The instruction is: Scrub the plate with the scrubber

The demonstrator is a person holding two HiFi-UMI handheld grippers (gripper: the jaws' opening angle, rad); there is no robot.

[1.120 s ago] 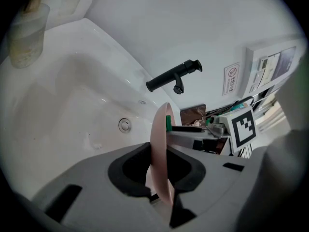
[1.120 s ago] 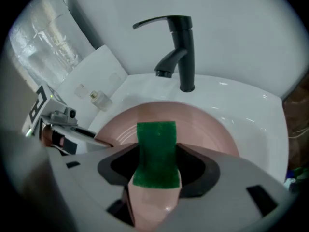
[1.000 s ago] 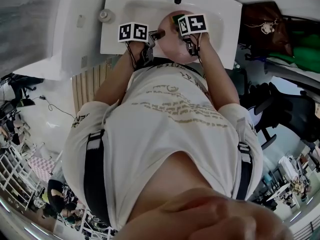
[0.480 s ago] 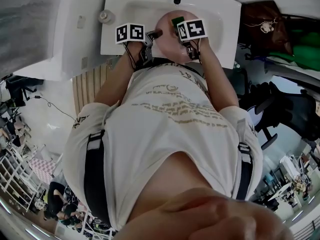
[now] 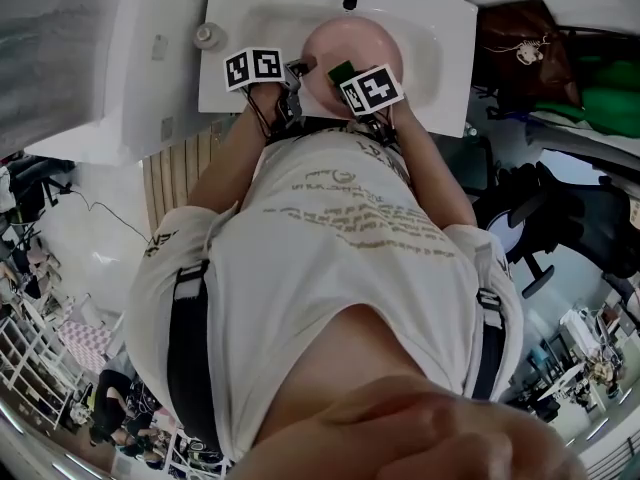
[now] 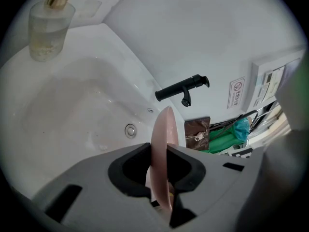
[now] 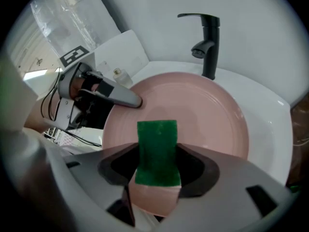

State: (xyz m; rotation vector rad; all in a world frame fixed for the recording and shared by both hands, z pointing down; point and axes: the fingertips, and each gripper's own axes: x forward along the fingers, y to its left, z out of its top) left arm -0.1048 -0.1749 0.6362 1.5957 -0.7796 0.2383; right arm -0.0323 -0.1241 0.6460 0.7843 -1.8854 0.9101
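A round pink plate (image 5: 365,43) is tilted up over the white sink (image 5: 440,38). My left gripper (image 5: 299,69) is shut on its left rim; in the left gripper view the plate (image 6: 161,134) stands edge-on between the jaws of the left gripper (image 6: 159,174). My right gripper (image 7: 157,166) is shut on a green scrubber (image 7: 157,146) with a pale sponge backing. The scrubber lies flat against the face of the plate (image 7: 203,110), low and left of centre. The left gripper (image 7: 120,97) shows there, clamped on the rim. In the head view the scrubber (image 5: 339,70) peeks out beside the right gripper (image 5: 352,80).
A black faucet (image 7: 206,40) stands behind the plate at the rim of the sink (image 7: 273,124). A clear bottle with a gold cap (image 6: 48,28) sits on the basin's far left corner. An overflow hole (image 6: 130,129) marks the basin wall. A brown bag (image 5: 520,43) and green cloth lie right of the sink.
My right gripper has slid the scrubber leftward and nearer across the plate, baring the plate's right half. The left gripper has kept its grip on the rim, shifting only slightly.
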